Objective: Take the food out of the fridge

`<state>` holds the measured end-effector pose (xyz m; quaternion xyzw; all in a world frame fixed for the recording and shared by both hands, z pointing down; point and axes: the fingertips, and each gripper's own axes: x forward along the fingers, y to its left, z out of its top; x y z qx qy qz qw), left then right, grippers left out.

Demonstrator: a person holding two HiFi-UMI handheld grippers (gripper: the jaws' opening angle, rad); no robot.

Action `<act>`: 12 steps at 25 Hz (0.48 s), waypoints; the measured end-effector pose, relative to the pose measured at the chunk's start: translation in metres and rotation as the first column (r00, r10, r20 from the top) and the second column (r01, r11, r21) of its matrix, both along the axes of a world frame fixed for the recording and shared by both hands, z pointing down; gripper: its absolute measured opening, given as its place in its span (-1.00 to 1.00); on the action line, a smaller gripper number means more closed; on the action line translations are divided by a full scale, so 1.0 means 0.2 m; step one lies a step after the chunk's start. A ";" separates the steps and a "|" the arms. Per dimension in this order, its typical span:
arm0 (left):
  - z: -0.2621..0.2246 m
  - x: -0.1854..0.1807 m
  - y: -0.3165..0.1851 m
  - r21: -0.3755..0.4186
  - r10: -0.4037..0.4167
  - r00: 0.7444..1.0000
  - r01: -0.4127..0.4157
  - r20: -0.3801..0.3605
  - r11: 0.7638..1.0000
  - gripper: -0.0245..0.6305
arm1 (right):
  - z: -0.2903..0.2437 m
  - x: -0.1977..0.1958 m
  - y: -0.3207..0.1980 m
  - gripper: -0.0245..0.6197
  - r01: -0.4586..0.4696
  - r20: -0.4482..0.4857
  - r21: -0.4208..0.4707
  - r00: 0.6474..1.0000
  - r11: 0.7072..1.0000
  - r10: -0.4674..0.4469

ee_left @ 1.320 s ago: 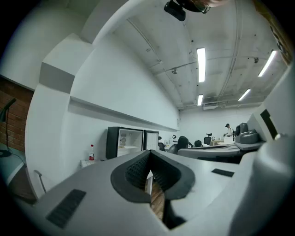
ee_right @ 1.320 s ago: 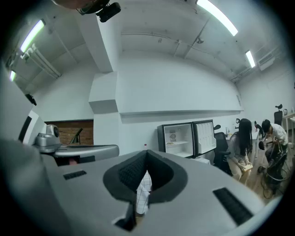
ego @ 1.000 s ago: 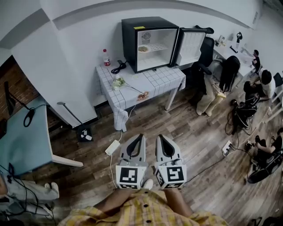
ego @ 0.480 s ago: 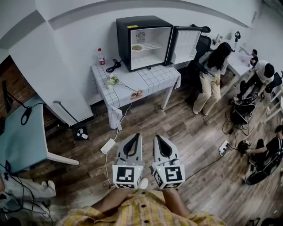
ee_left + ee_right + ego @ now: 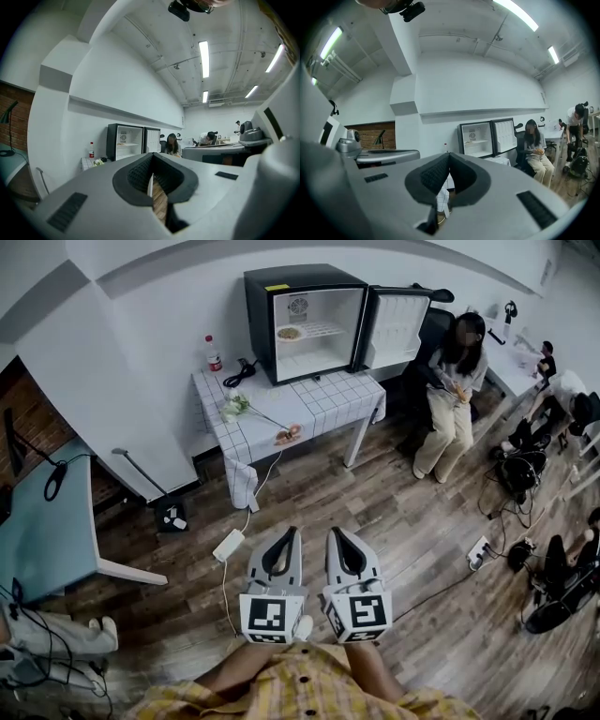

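A black mini fridge (image 5: 305, 320) stands on a white tiled table (image 5: 323, 404) against the far wall, its door (image 5: 398, 324) swung open to the right. A plate of food (image 5: 289, 333) sits on the upper shelf inside. My left gripper (image 5: 292, 533) and right gripper (image 5: 335, 532) hover side by side over the wooden floor, well short of the table, both shut and empty. In the left gripper view the fridge (image 5: 124, 140) is small and far beyond the left gripper (image 5: 152, 158). The right gripper view shows the fridge (image 5: 477, 138) beyond the right gripper (image 5: 449, 157).
On the table lie a red-capped bottle (image 5: 215, 352), a black cable (image 5: 246, 371), flowers (image 5: 234, 407) and a small pinkish item (image 5: 288, 434). A person (image 5: 455, 395) sits right of the fridge. A teal table (image 5: 42, 531) stands left; a white power strip (image 5: 228, 545) and cables lie on the floor.
Both grippers stay shut and side by side. The fridge and table have shifted slightly in the head view. The person beside the fridge has gone from bending over to sitting upright.
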<state>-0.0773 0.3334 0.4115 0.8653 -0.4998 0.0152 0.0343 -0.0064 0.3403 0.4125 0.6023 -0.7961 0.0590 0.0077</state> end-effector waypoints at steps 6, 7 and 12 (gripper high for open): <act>0.02 0.07 -0.17 0.008 0.012 1.000 -0.012 0.006 1.000 -0.90 | 0.01 0.05 -0.13 -0.90 -0.007 -0.015 0.005 1.000 1.000 0.007; 0.02 0.09 -0.21 0.010 0.014 1.000 -0.014 0.004 1.000 -0.90 | 0.01 0.07 -0.16 -0.90 -0.009 -0.018 0.007 1.000 1.000 0.009; 0.04 0.17 -0.43 0.001 0.024 1.000 -0.024 0.010 1.000 -0.90 | 0.02 0.17 -0.37 -0.90 -0.024 -0.017 0.012 1.000 1.000 0.024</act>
